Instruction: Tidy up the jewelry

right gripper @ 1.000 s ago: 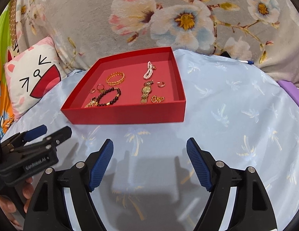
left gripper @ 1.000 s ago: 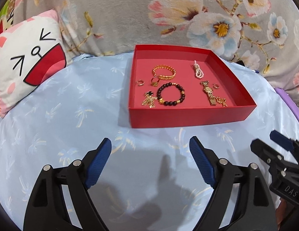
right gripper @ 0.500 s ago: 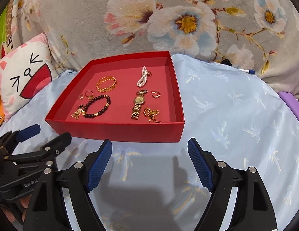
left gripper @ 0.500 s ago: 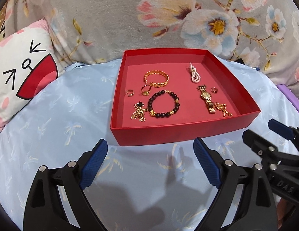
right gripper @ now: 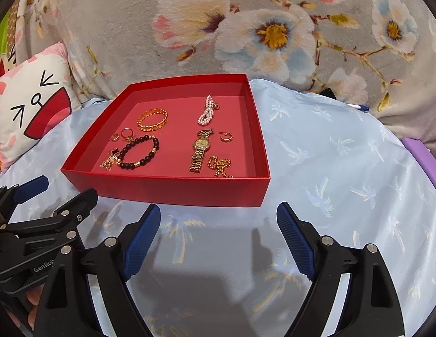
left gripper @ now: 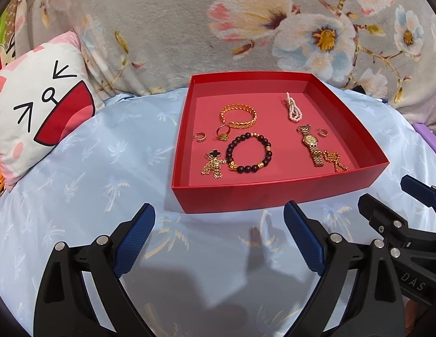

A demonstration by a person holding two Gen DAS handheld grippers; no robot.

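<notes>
Two grippers, left [left gripper: 219,226] and right [right gripper: 218,224], we hold wide apart, empty; ahead, bare cloth [right gripper: 344,168], then red tray [left gripper: 274,196] of gold jewelry [left gripper: 239,116].

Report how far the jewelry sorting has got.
Done: every piece in view lies in the red box, including the gold bangle, pearl strand, beaded bracelet and gold watch. In hand: nothing; the left tongs and right tongs hover open and empty in front of the box. Left: any regrouping; the pieces lie loose, some touching.
</notes>
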